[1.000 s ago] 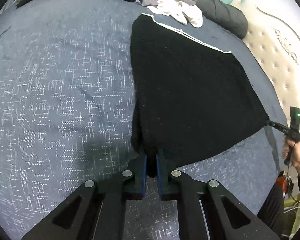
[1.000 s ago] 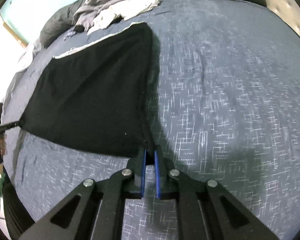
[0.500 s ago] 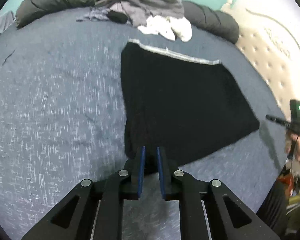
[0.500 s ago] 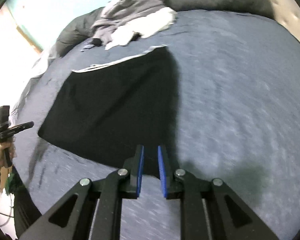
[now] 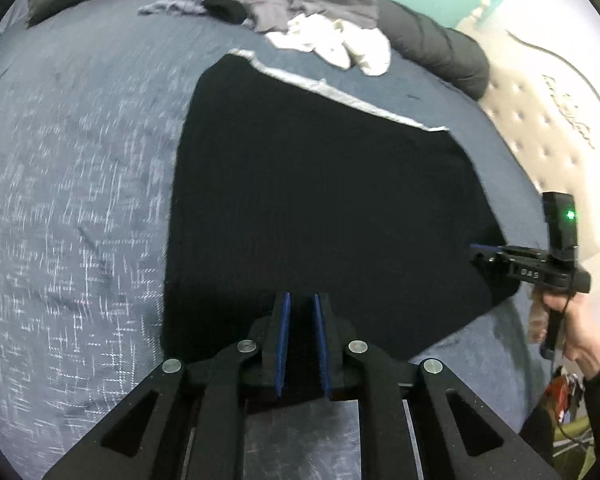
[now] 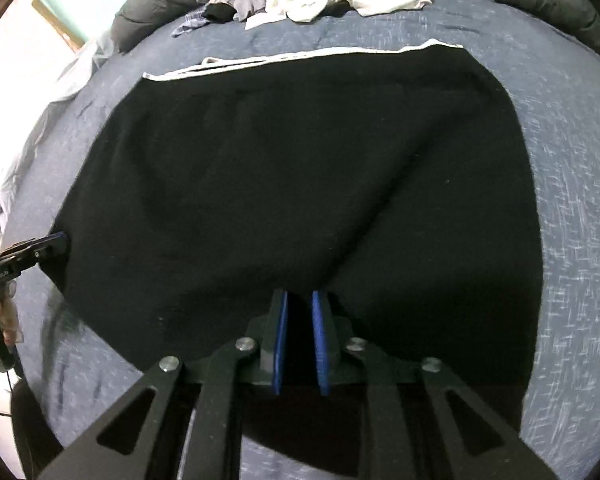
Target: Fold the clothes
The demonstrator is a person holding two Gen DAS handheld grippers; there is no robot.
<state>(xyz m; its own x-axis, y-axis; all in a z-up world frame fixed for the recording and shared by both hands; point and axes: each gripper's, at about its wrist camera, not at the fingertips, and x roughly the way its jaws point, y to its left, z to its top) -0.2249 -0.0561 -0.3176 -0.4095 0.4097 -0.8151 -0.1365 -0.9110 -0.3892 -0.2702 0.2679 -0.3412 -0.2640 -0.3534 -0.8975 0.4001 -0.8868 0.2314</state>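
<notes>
A black knit garment (image 5: pixel 320 200) with a white hem (image 5: pixel 340 96) lies spread on the blue bedspread (image 5: pixel 80 160). My left gripper (image 5: pixel 300 300) hovers over its near edge. The jaws stand a narrow gap apart, with only dark cloth showing between them. My right gripper (image 6: pixel 299 296) sits over the same garment (image 6: pixel 300 160), jaws equally narrow, and shading in the cloth converges at its tips. Whether either one pinches fabric is unclear. In the left wrist view the right gripper (image 5: pixel 476 247) is at the garment's right edge. In the right wrist view the left gripper (image 6: pixel 58 238) is at its left edge.
A heap of grey and white clothes (image 5: pixel 320 20) lies beyond the hem, against dark pillows (image 5: pixel 432 48). A tufted cream headboard (image 5: pixel 548 128) stands at the right. A person's hand (image 5: pixel 568 328) holds the right gripper's handle. Bedspread (image 6: pixel 572 200) lies bare on both sides of the garment.
One second ago both grippers were shut on the garment's near corners. They then let go with wider jaws. Now both have moved in over the garment, and the jaws look narrower.
</notes>
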